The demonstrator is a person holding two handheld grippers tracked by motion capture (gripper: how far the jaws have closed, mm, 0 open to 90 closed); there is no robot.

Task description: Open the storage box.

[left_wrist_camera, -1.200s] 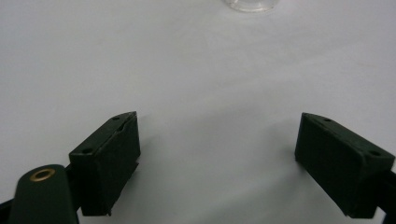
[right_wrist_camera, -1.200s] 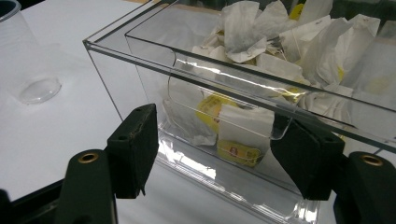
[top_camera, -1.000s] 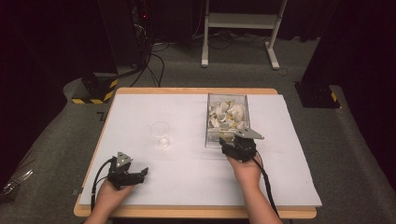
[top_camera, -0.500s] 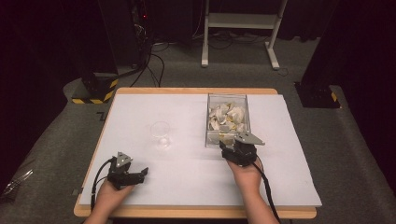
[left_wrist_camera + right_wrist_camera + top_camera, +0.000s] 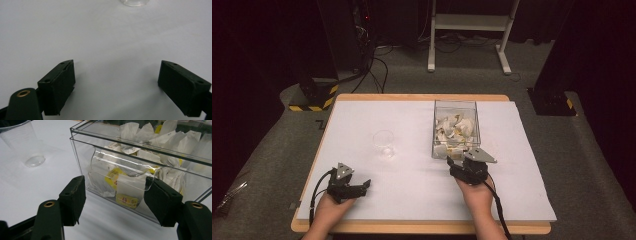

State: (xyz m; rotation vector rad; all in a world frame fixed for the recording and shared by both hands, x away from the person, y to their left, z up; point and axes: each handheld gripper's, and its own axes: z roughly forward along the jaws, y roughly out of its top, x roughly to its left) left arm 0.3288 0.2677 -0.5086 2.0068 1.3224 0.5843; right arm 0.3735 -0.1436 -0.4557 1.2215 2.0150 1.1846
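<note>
A clear plastic box [image 5: 455, 127] of white and yellow tea bags [image 5: 454, 125] stands right of centre on the white mat. My right gripper [image 5: 453, 163] is open just before the box's near wall. In the right gripper view its jaws [image 5: 117, 202] flank the curved cut-out in the box [image 5: 140, 152], and a tea bag [image 5: 125, 192] hangs behind that opening, untouched. A clear empty cup [image 5: 384, 142] stands upright left of the box, also seen as the cup [image 5: 22, 142]. My left gripper [image 5: 363, 186] rests open at the mat's near left, its jaws [image 5: 117, 87] over bare mat, with the cup base [image 5: 133, 2] ahead.
The white mat [image 5: 412, 180] covers a wooden table whose near edge [image 5: 412, 227] runs under both hands. Behind the table, on the grey floor, are black stands, cables and a white frame [image 5: 467, 22].
My right gripper has drawn back a little from the box toward the near edge, jaws unchanged. The left gripper has stayed put.
</note>
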